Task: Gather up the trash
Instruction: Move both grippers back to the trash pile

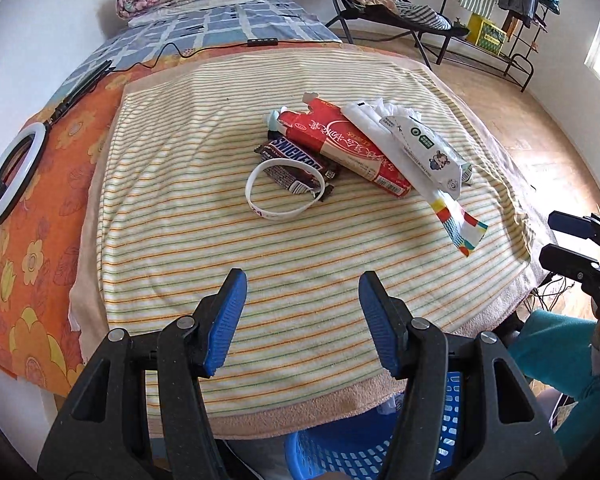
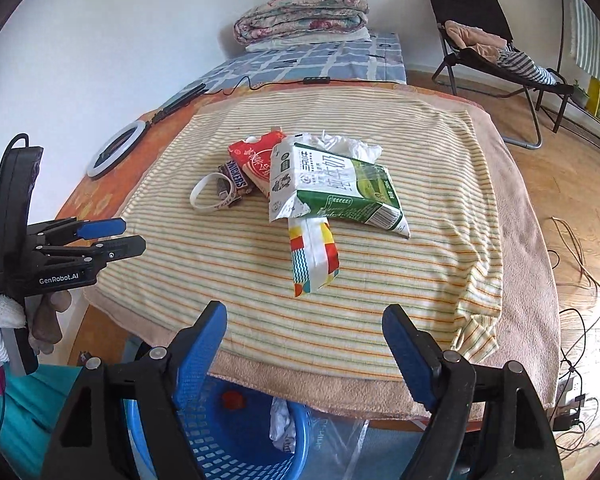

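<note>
A heap of trash, topped by a green-and-white milk carton [image 2: 336, 192], lies mid-surface, well beyond both grippers; the left gripper [image 1: 302, 320] gapes empty. The right gripper [image 2: 306, 354] stands wide, empty; a blue plastic basket [image 2: 236, 440] sits below.

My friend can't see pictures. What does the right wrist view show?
The open, empty right gripper hangs above a striped towel with a trash pile: milk carton, red box, Snickers wrapper. A blue basket sits below.
</note>
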{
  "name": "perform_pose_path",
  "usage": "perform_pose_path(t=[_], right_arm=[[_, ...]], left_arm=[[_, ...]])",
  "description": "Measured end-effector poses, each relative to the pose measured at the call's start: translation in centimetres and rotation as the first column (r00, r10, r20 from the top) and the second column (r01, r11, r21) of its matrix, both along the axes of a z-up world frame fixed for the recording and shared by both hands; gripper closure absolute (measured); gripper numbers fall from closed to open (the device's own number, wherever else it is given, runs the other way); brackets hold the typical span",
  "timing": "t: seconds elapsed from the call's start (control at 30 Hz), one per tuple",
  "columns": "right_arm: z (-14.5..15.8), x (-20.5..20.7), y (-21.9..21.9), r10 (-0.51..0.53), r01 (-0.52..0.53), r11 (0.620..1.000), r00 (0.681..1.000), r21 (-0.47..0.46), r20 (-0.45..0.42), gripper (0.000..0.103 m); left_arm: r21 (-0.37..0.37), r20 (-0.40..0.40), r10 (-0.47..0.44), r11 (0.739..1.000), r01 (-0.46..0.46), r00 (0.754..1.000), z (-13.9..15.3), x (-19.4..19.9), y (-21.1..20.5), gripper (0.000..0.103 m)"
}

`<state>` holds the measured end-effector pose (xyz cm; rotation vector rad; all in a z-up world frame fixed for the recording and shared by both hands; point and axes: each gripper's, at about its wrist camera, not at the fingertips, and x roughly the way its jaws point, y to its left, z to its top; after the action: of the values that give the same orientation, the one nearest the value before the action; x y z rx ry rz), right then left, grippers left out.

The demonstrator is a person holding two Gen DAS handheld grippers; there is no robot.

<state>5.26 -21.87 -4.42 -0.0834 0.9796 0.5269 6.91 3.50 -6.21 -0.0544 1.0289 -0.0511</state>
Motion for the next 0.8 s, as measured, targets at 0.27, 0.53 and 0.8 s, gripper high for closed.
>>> perform_pose_path(t=[0.27, 0.53, 0.8], right_arm=[[0.7, 4.1, 1.7, -0.018, 0.020, 0.999, 0.997, -0.031, 0.070, 0.021], [-0.9, 5.5, 7.9, 0.113, -0.080, 0.975, 0.982, -0.208, 0.152, 0.021], [-3.0, 6.0, 10.2, 0.156, -0.085, 0.937, 0.969, -0.338, 0.190, 0.021]], left_arm=[[-0.020, -0.008, 0.042, 0.999, -0.042, 0.999, -0.6, 3.8, 1.4, 0.043], [-0.033, -0.054, 0.069, 0.997, -0.071, 0.996, -3.0, 6.9, 3.1, 0.048], [-0.056, -0.092, 0.098, 0.993, -0.104, 0.991, -5.2, 9.4, 4.8, 0.066]])
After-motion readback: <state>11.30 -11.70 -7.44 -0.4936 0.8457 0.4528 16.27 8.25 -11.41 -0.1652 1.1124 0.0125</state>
